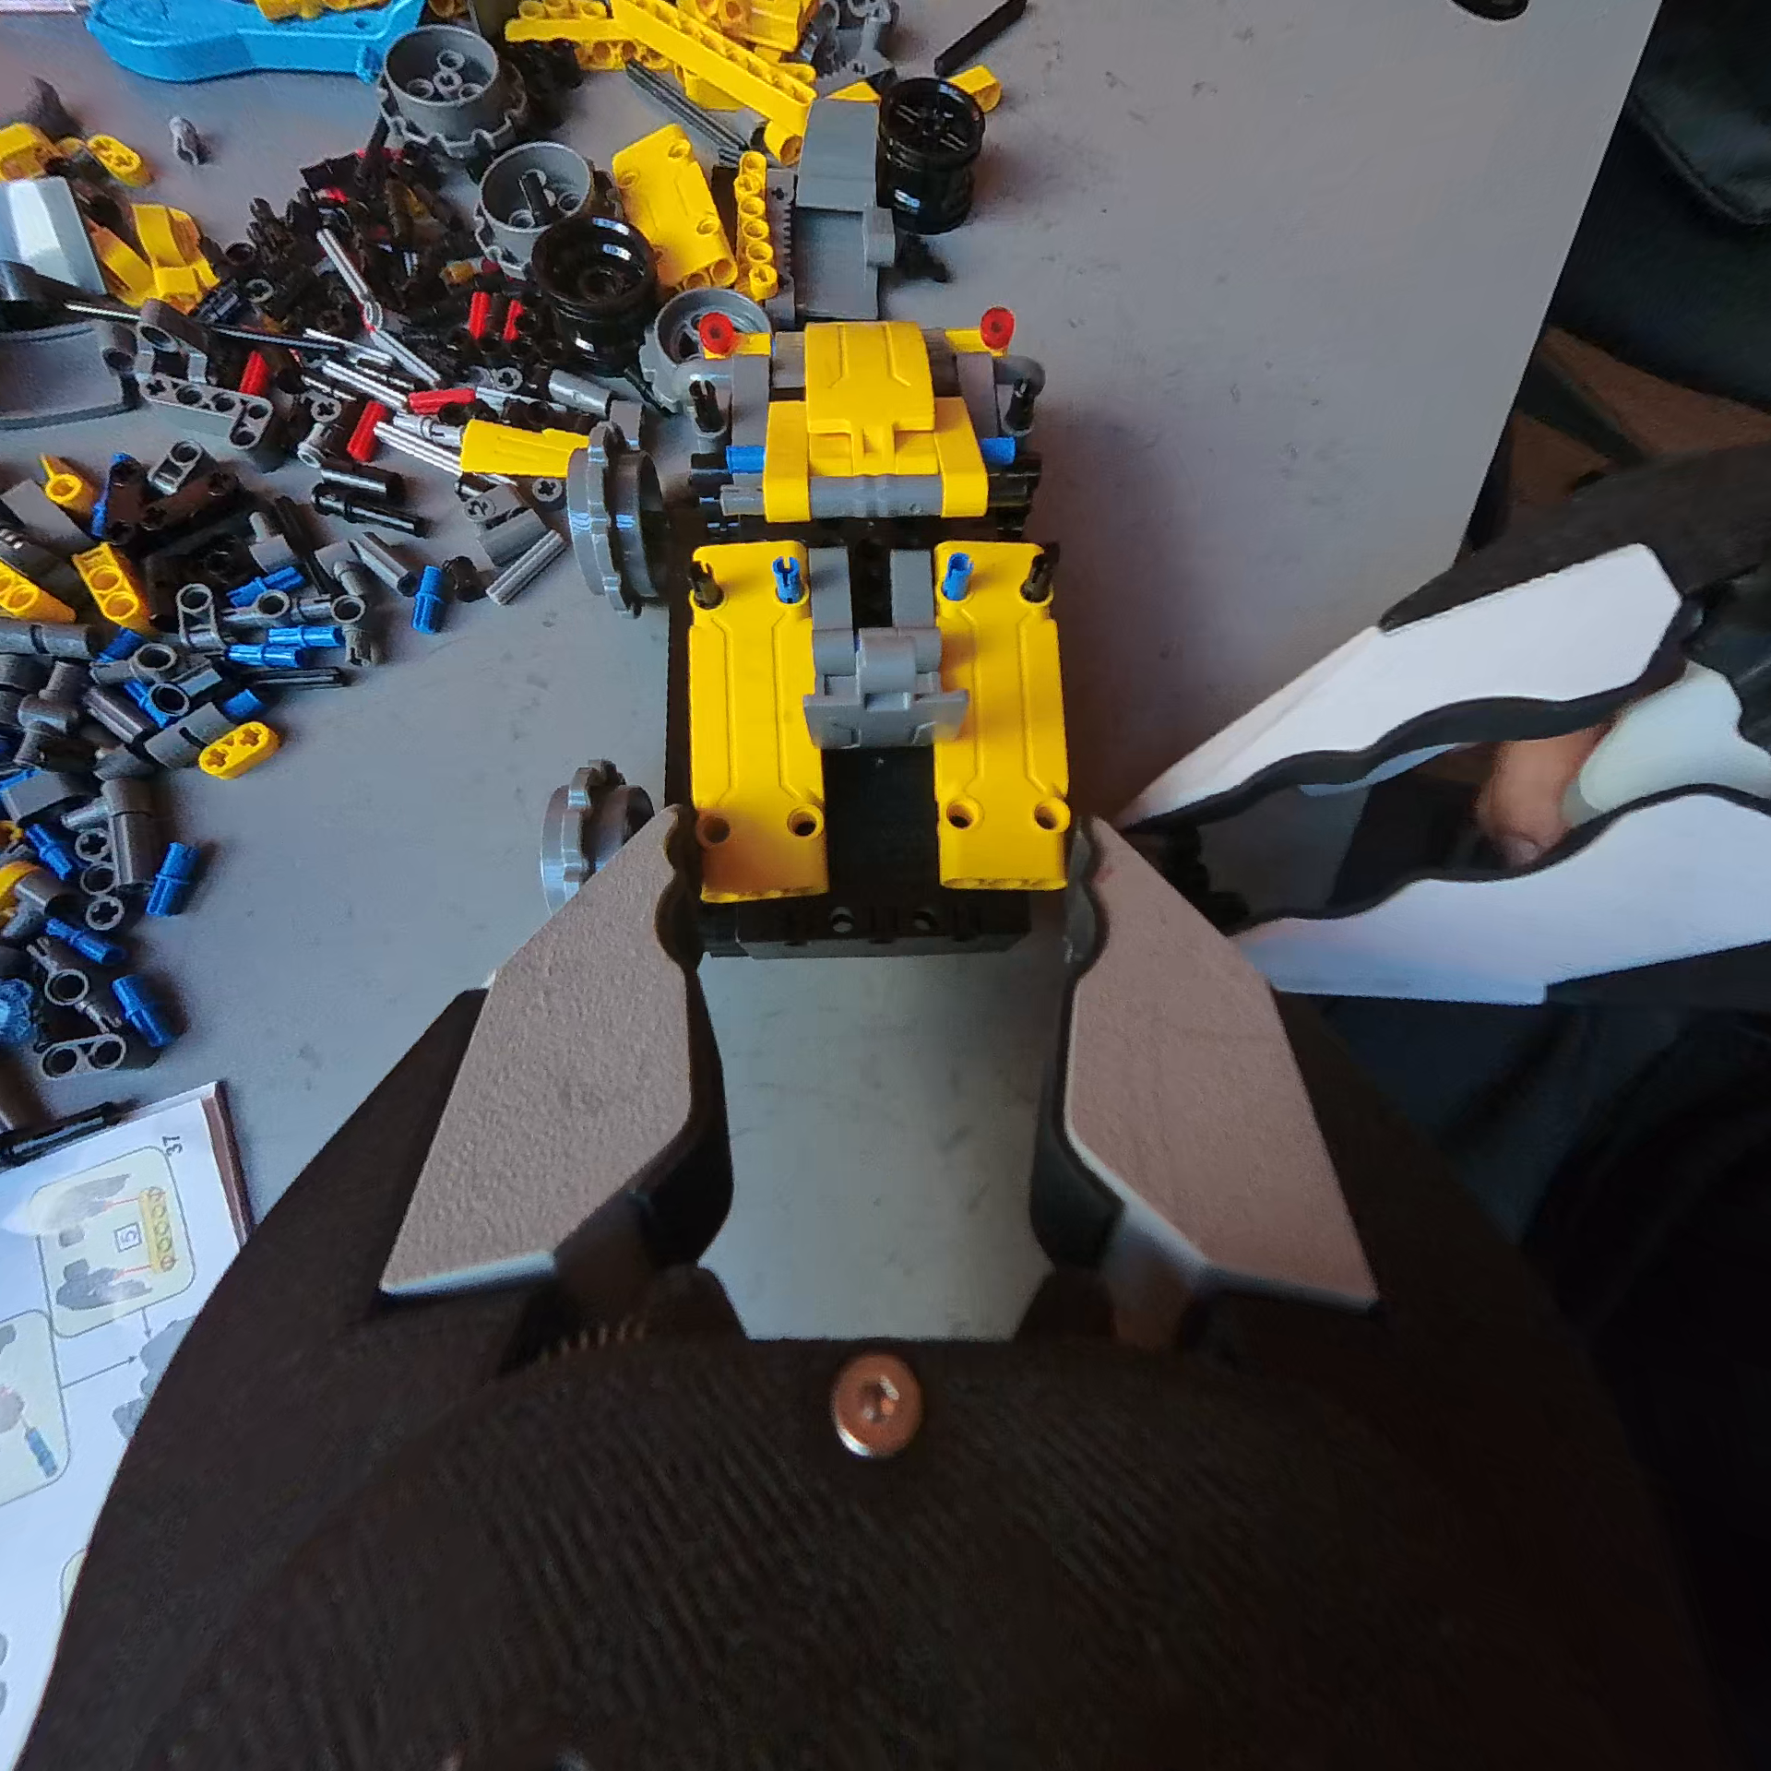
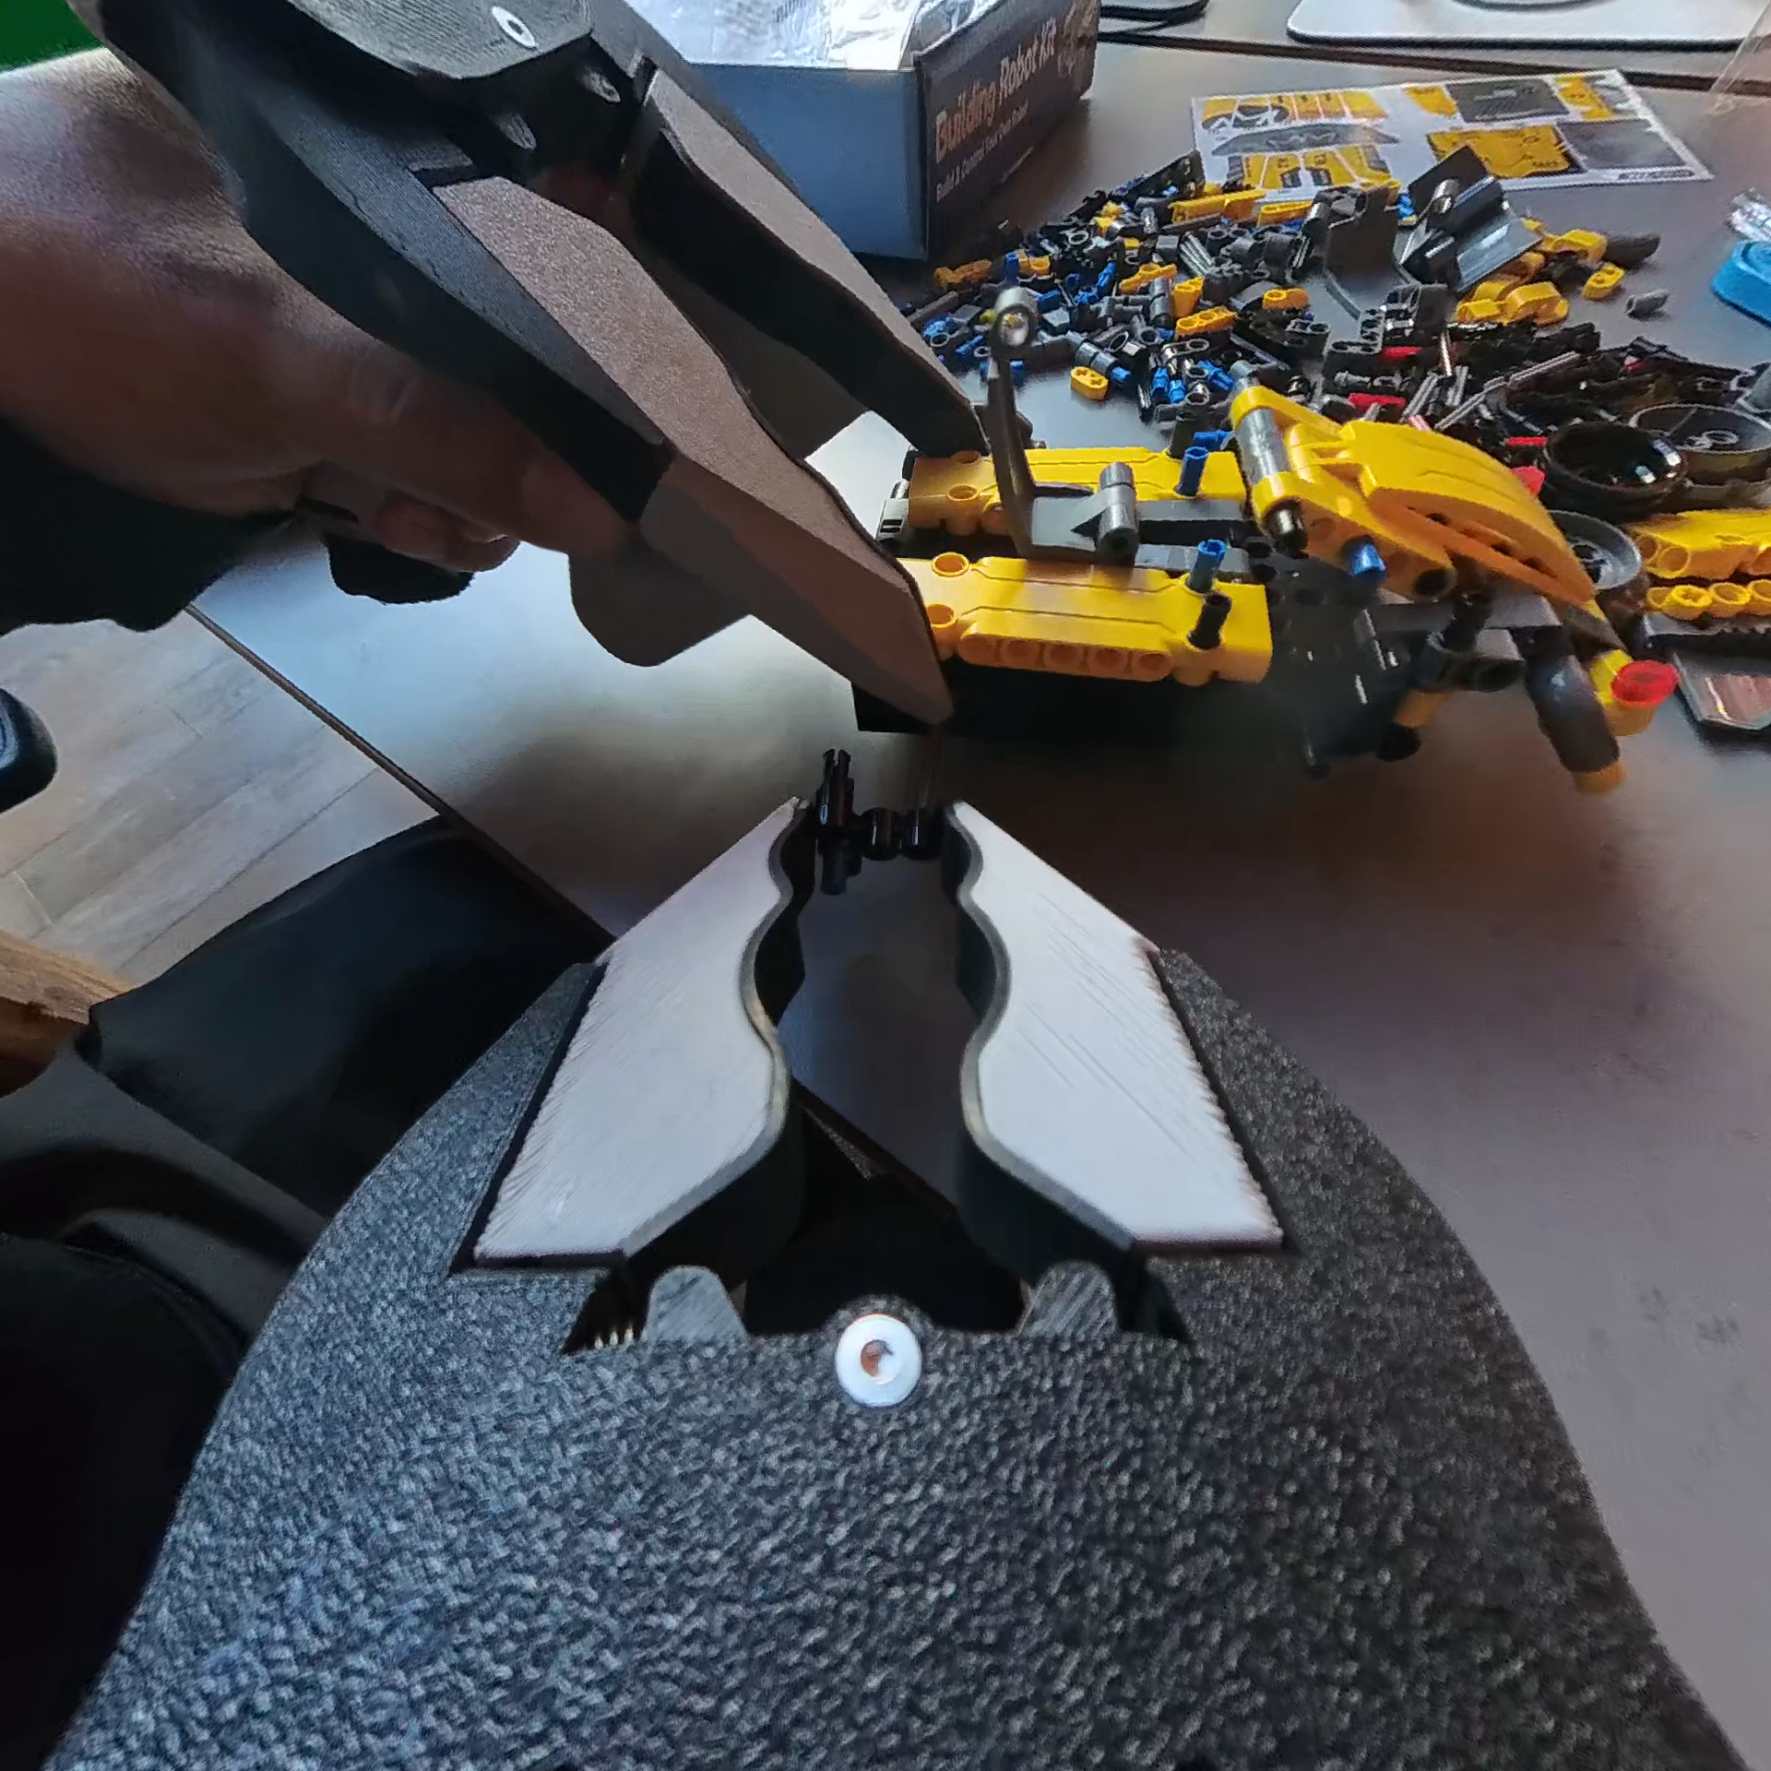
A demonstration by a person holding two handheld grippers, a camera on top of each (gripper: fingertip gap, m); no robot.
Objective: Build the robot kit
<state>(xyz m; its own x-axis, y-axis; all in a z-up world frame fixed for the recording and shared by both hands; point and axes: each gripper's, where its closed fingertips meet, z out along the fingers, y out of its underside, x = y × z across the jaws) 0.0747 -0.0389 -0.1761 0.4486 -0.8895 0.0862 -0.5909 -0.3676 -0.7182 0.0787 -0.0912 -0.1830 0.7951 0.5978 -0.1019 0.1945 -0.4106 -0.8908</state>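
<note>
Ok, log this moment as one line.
left tongs: gripping yellow model rear | right tongs: holding small black connector | beside model's rear

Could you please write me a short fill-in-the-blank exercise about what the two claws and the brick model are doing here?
1. The left claw grips the rear of the ___-and-black brick model.
2. The right claw pinches a small ___ connector piece.
3. Loose bricks lie scattered on the ___ table.
4. An instruction booklet lies to the ___ of the left claw.

Missing words: yellow; black; grey; left
</note>
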